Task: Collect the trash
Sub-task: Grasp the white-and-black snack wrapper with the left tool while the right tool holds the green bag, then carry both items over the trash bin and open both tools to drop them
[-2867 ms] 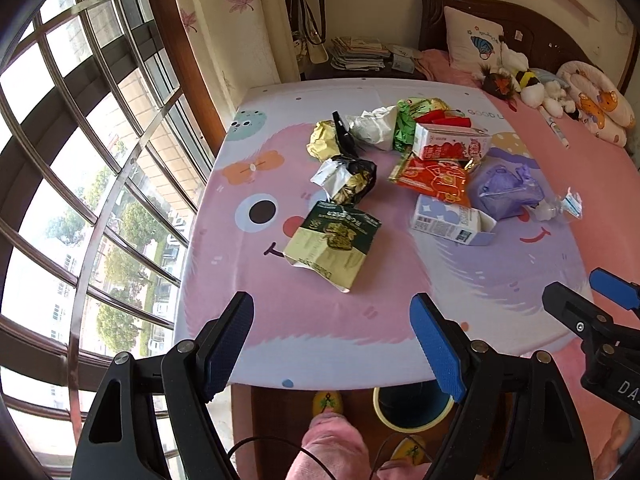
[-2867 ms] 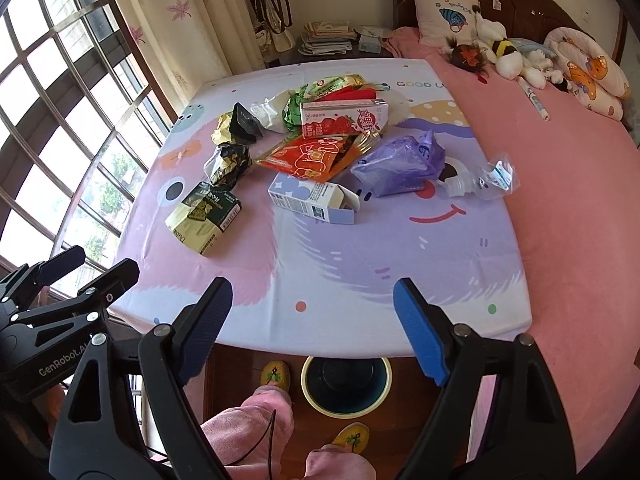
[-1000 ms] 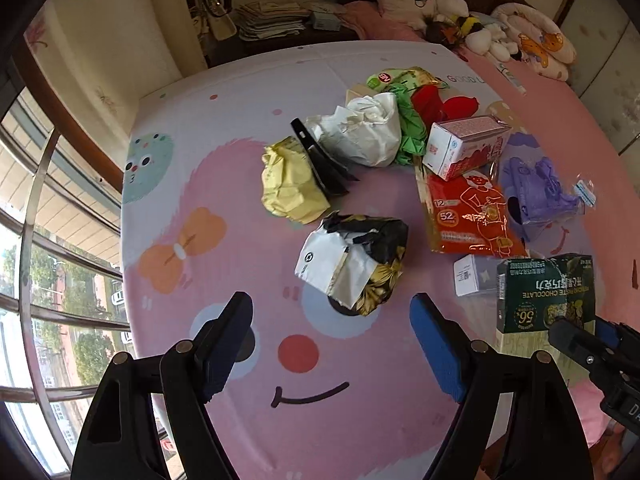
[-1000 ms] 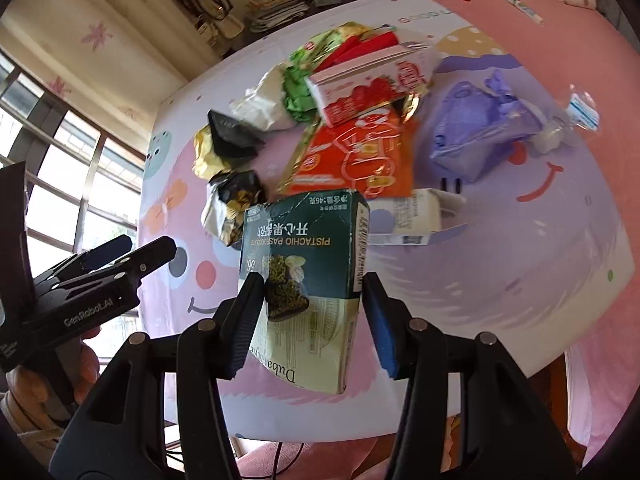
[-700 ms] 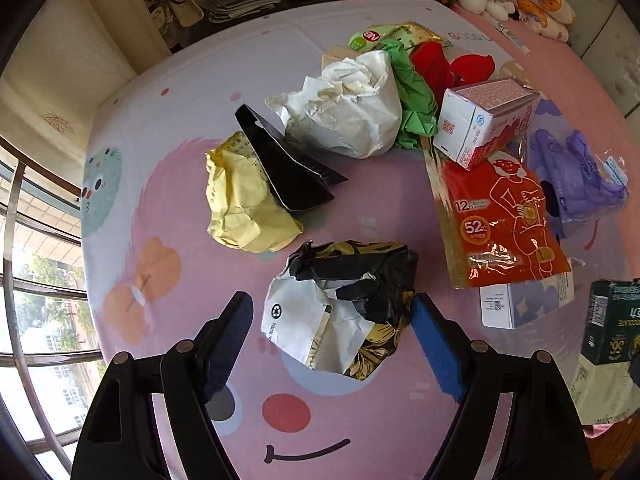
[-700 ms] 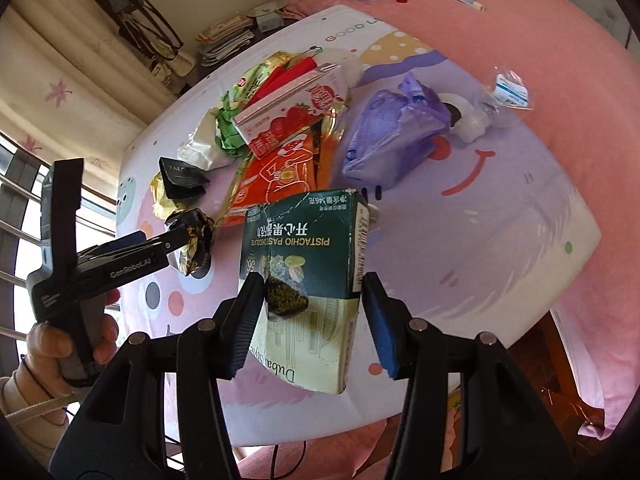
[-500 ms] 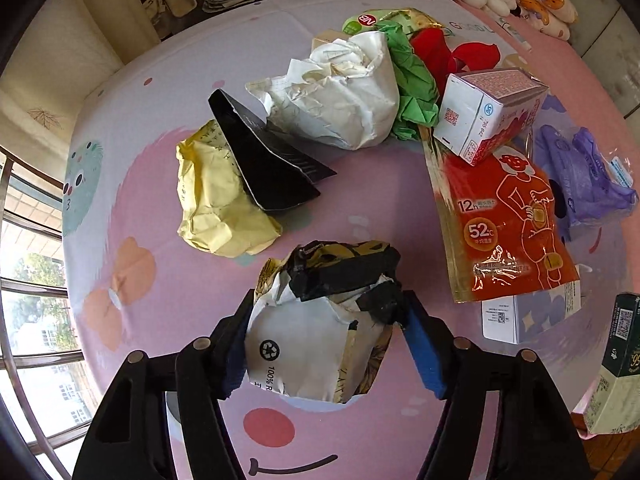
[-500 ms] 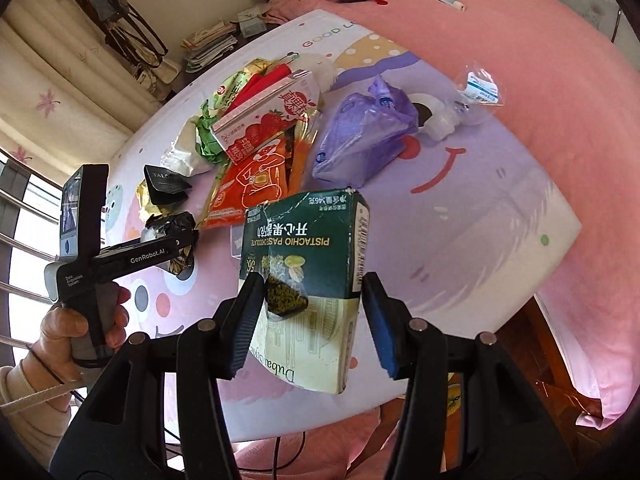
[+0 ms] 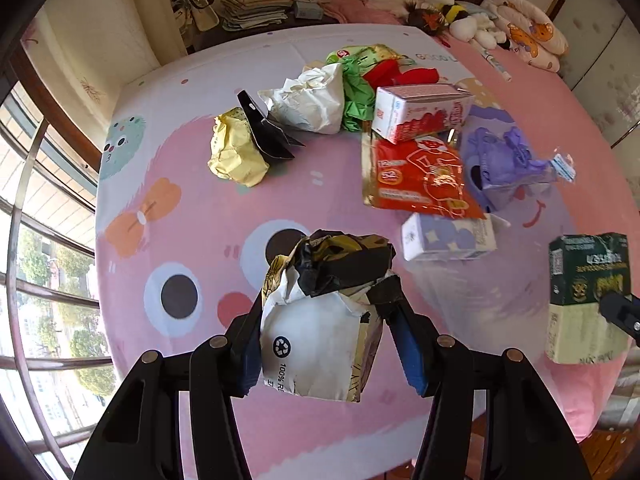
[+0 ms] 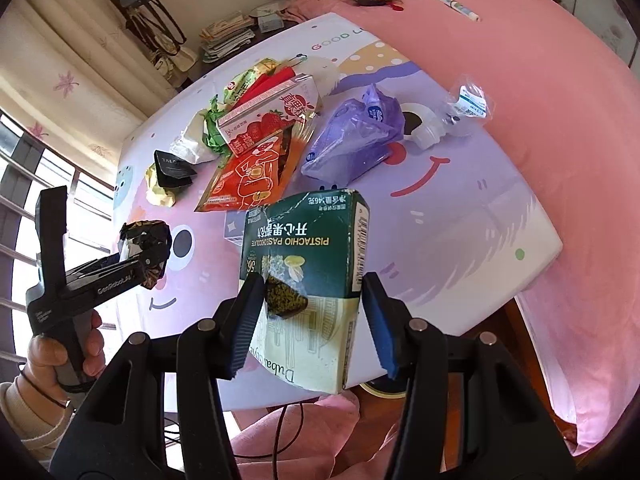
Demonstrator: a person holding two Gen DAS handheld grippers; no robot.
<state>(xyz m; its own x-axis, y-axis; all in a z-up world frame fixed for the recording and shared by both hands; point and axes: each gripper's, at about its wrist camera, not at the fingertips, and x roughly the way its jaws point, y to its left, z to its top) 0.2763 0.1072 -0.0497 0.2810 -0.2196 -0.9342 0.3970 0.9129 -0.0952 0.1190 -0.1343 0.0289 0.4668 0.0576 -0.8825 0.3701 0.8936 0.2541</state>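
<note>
My left gripper point(image 9: 324, 312) is shut on a crumpled black, gold and white wrapper point(image 9: 320, 320) and holds it above the pink cartoon table point(image 9: 168, 208). It also shows in the right wrist view point(image 10: 144, 248). My right gripper point(image 10: 312, 300) is shut on a green pistachio chocolate box point(image 10: 308, 280), lifted over the table's near edge; the box also shows in the left wrist view point(image 9: 588, 296). Still on the table lie a yellow wad point(image 9: 236, 152), a black wrapper point(image 9: 266, 128), white crumpled paper point(image 9: 312, 100), a strawberry milk carton point(image 9: 420, 112), an orange packet point(image 9: 420, 176), a purple bag point(image 9: 504, 160) and a small carton point(image 9: 448, 238).
A clear plastic bottle point(image 10: 452, 116) lies at the table's right side. A bin's rim point(image 10: 380, 390) peeks out under the table's near edge by my pink-clad legs. A window with bars point(image 9: 36, 240) is at the left, a bed with plush toys point(image 9: 480, 24) behind.
My left gripper closed on the crumpled wrapper and lifted it off the table, drawing back toward the near edge. My right gripper keeps holding the green box and moved right.
</note>
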